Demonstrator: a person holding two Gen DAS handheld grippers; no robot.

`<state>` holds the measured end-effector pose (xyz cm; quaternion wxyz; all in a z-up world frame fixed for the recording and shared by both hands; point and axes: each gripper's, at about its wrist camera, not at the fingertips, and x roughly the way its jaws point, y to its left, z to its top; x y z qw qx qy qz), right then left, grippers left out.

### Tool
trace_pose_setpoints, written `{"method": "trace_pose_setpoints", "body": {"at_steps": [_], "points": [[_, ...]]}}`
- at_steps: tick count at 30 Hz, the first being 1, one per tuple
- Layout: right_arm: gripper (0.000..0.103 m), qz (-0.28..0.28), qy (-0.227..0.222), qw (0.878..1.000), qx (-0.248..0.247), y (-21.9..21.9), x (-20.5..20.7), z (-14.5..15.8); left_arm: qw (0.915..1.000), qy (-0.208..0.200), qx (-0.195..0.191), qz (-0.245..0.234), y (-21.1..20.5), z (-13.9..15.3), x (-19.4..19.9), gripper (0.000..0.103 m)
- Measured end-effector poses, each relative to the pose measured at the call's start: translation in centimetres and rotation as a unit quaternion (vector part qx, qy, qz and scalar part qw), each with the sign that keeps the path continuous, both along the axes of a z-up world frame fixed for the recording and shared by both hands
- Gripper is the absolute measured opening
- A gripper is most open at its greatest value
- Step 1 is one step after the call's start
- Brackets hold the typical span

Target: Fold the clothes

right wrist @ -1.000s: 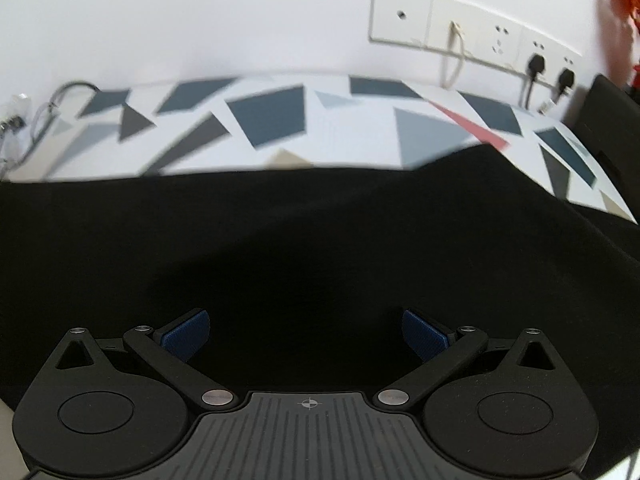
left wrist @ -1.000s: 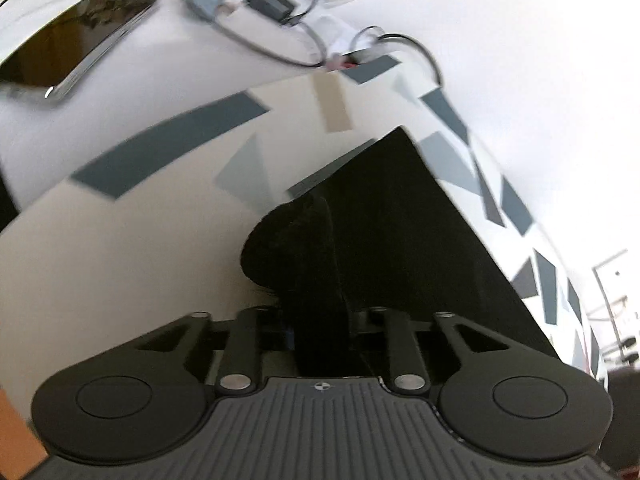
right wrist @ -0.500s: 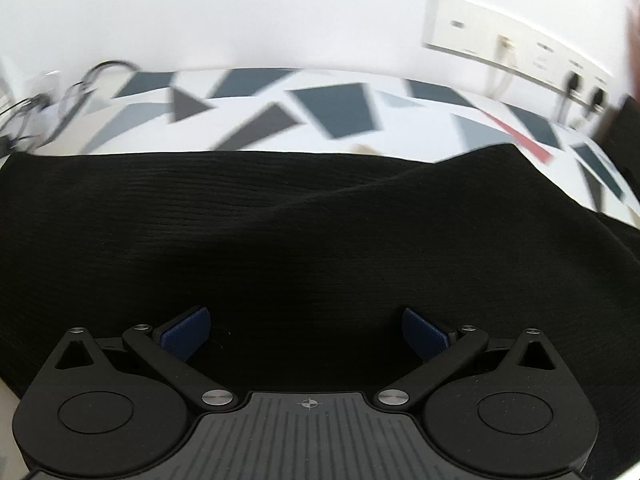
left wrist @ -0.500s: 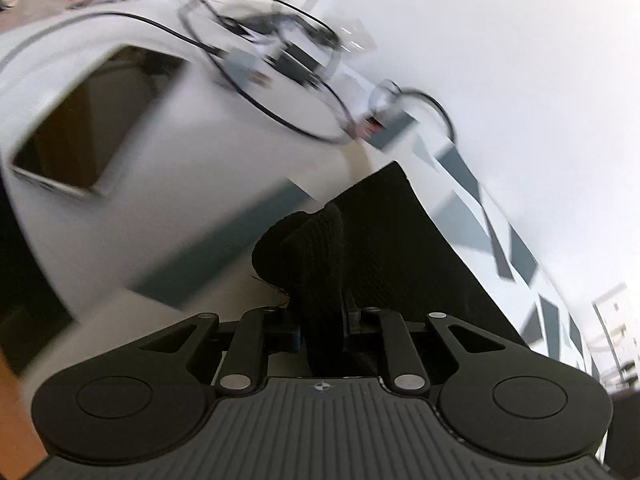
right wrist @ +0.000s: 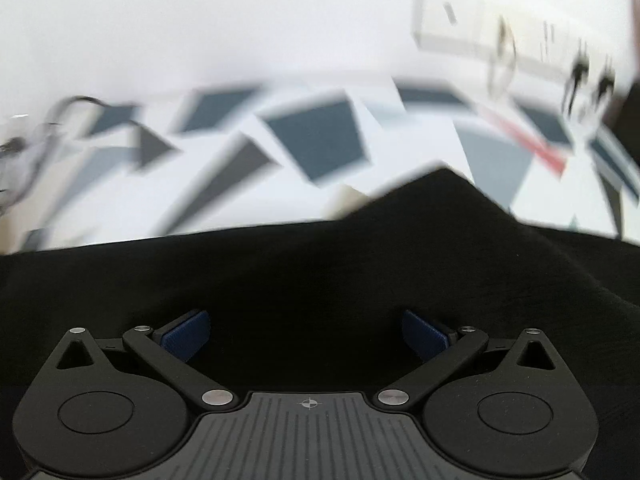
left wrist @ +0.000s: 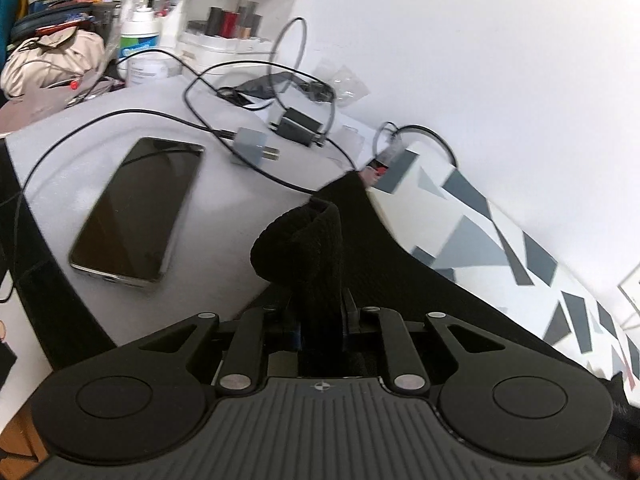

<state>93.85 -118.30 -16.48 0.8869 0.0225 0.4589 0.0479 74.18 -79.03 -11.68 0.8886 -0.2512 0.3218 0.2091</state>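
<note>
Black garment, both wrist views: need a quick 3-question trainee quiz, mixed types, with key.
1. True or false: the left gripper is shut on a bunched fold of the black garment.
2. The right gripper is: A) shut on the garment B) open above the garment C) out of view.
3. Fill in: the flat dark device on the white surface left of the held fold is a ____.

Key: 1 true; 2 B; 3 phone.

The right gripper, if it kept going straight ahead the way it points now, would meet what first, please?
Most likely the black garment: it fills the view just ahead of the open right gripper, between and beyond its fingers. Depth is unclear, so I cannot tell whether they already touch.
</note>
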Motion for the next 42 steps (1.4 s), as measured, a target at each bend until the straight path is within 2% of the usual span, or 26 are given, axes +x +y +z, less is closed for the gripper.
{"method": "trace_pose_setpoints", "body": {"at_steps": [4, 8, 11, 15, 19, 21, 23, 25, 27, 29, 30, 31, 32, 33, 35, 39, 40, 42], "points": [[0.102, -0.005, 0.001, 1.0, -0.025, -0.9, 3.4, -0.1, 0.9999, -0.002, 0.013, -0.009, -1.8, 0.3, 0.4, 0.017], [0.102, -0.027, 0.01, 1.0, -0.013, -1.0, 3.4, 0.4, 0.9998, -0.012, 0.008, -0.013, -2.5, 1.2, 0.6, 0.017], [0.102, -0.043, 0.012, 0.999, 0.027, -3.0, 1.6, 1.2, 0.9991, -0.025, 0.012, -0.033, -3.5, 2.5, 0.8, 0.016], [0.102, -0.086, -0.002, 0.995, 0.059, -8.6, -2.3, 2.4, 0.995, -0.054, 0.03, -0.079, -6.4, 4.7, 1.8, 0.016], [0.102, -0.153, -0.008, 0.984, 0.092, -15.6, -6.4, 3.3, 0.9815, -0.097, 0.05, -0.157, -11.8, 6.7, 3.5, 0.016], [0.102, -0.173, -0.011, 0.978, 0.119, -18.6, -8.4, 3.3, 0.9683, -0.11, 0.065, -0.214, -15.7, 7.1, 4.7, 0.016], [0.102, -0.2, -0.011, 0.971, 0.128, -21.3, -10.2, 3.1, 0.9503, -0.105, 0.05, -0.289, -20.0, 6.2, 6.0, 0.016], [0.102, -0.226, -0.016, 0.965, 0.135, -23.6, -11.9, 3.0, 0.9262, -0.097, 0.033, -0.363, -24.4, 5.2, 7.4, 0.016], [0.102, -0.24, -0.028, 0.96, 0.142, -25.1, -13.3, 3.2, 0.9051, -0.069, 0.02, -0.419, -28.1, 2.6, 8.1, 0.017], [0.102, -0.233, -0.037, 0.962, 0.136, -25.4, -14.2, 3.5, 0.8802, -0.038, 0.006, -0.473, -31.7, 0.0, 8.7, 0.018], [0.102, -0.226, -0.038, 0.964, 0.131, -25.5, -14.4, 3.6, 0.8663, -0.023, 0.0, -0.499, -33.6, -1.3, 9.0, 0.027], [0.102, -0.223, -0.039, 0.965, 0.129, -25.4, -14.6, 3.5, 0.8519, 0.007, 0.002, -0.524, -35.3, -3.0, 9.4, 0.044], [0.102, -0.221, -0.039, 0.966, 0.129, -25.4, -14.7, 3.5, 0.8413, 0.015, 0.009, -0.54, -36.3, -3.9, 9.1, 0.052], [0.102, -0.218, -0.04, 0.965, 0.143, -25.4, -14.6, 3.5, 0.8317, -0.012, 0.019, -0.555, -36.7, -3.8, 8.2, 0.069], [0.101, -0.212, -0.044, 0.959, 0.184, -25.4, -14.6, 3.5, 0.8164, -0.033, -0.011, -0.576, -36.0, -2.8, 7.0, 0.073], [0.098, -0.196, -0.041, 0.942, 0.27, -25.1, -13.4, 3.6, 0.8232, -0.067, -0.071, -0.559, -31.4, 0.3, 6.1, 0.073], [0.094, -0.186, -0.039, 0.941, 0.281, -24.6, -13.0, 3.6, 0.8245, -0.075, -0.086, -0.554, -30.2, 1.0, 5.9, 0.074], [0.089, -0.16, -0.034, 0.941, 0.296, -23.3, -12.1, 3.5, 0.8556, -0.086, -0.072, -0.505, -27.3, 1.8, 5.5, 0.078]]}}
